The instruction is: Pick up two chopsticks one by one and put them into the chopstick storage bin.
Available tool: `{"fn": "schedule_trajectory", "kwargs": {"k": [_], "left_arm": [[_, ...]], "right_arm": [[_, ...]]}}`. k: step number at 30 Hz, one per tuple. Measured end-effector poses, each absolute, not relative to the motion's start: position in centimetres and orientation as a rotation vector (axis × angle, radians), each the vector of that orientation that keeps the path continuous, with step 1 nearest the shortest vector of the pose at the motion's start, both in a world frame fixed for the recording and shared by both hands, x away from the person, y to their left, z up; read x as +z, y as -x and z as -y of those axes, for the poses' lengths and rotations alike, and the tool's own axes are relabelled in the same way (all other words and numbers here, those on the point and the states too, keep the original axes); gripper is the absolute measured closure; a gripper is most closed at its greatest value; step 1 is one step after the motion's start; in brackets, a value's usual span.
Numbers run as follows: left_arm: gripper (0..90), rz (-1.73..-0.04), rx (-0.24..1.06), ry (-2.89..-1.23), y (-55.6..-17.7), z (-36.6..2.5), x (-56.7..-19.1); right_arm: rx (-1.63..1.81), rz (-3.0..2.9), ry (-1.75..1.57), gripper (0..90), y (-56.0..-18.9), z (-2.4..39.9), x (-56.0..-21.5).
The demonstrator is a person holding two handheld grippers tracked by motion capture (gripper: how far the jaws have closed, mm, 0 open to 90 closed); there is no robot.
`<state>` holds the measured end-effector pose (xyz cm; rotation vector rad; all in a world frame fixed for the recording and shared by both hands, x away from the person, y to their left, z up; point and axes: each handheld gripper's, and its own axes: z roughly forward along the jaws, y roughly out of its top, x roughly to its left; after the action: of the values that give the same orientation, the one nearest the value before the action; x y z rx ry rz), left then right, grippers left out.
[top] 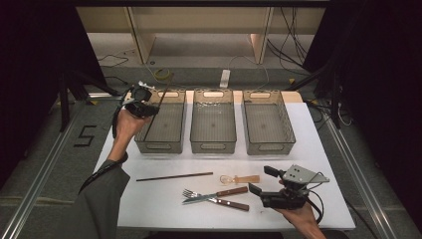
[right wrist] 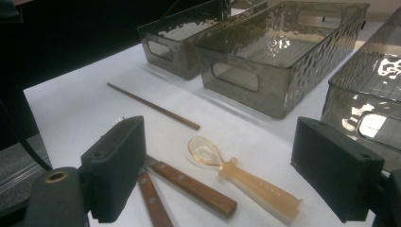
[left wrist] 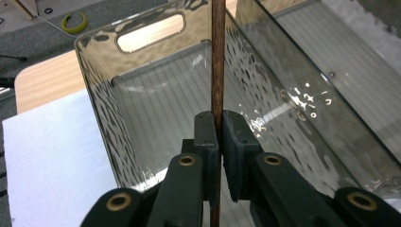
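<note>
Left gripper (left wrist: pixel 218 137) is clamping its fingers on a thin, stiff, light wooden chopstick (left wrist: pixel 218 61), pinched mid-shaft over the left bin (top: pixel 160 144) at ten o'clock; right gripper (right wrist: pixel 236 165) is idling, fingers apart.

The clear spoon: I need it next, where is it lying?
High view: the clear spoon lies on the white mat's right half, between the loose chopstick and the right tongs, just above the fork.
</note>
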<state>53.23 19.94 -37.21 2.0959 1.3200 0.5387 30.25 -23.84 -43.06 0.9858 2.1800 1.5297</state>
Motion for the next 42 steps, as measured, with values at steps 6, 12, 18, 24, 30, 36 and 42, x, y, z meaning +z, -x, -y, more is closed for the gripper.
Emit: {"fn": "schedule_trajectory", "kwargs": {"k": [6, 12, 18, 24, 30, 36, 42], "left_arm": [[84.0, -1.333, 0.521, -2.087, -53.2, -20.2, -38.0], [83.6, -1.341, 0.498, -2.098, -53.2, -20.1, -38.5], [79.1, -1.377, 0.489, -2.083, -53.4, -20.0, -38.9], [66.2, -1.376, 0.462, -2.058, -52.9, -19.8, -38.7], [46.9, -1.318, 0.388, -2.082, -51.3, -19.1, -37.7], [33.0, -1.203, 0.319, -2.132, -48.6, -18.3, -37.2], [25.9, -1.129, 0.332, -2.196, -46.2, -17.6, -37.0]], "right_arm": [[1.532, -2.181, -0.985, 19.2, -30.2, 23.8, -43.1], [1.532, -2.183, -0.985, 19.2, -30.2, 23.8, -43.0], [1.532, -2.182, -0.987, 19.2, -30.2, 23.8, -43.1], [1.532, -2.182, -0.987, 19.3, -30.2, 23.8, -43.1], [1.531, -2.179, -0.989, 19.3, -30.2, 23.9, -43.1], [1.526, -2.187, -0.985, 19.2, -30.2, 23.7, -43.1], [1.528, -2.185, -0.986, 19.3, -30.2, 23.7, -43.0]]}}
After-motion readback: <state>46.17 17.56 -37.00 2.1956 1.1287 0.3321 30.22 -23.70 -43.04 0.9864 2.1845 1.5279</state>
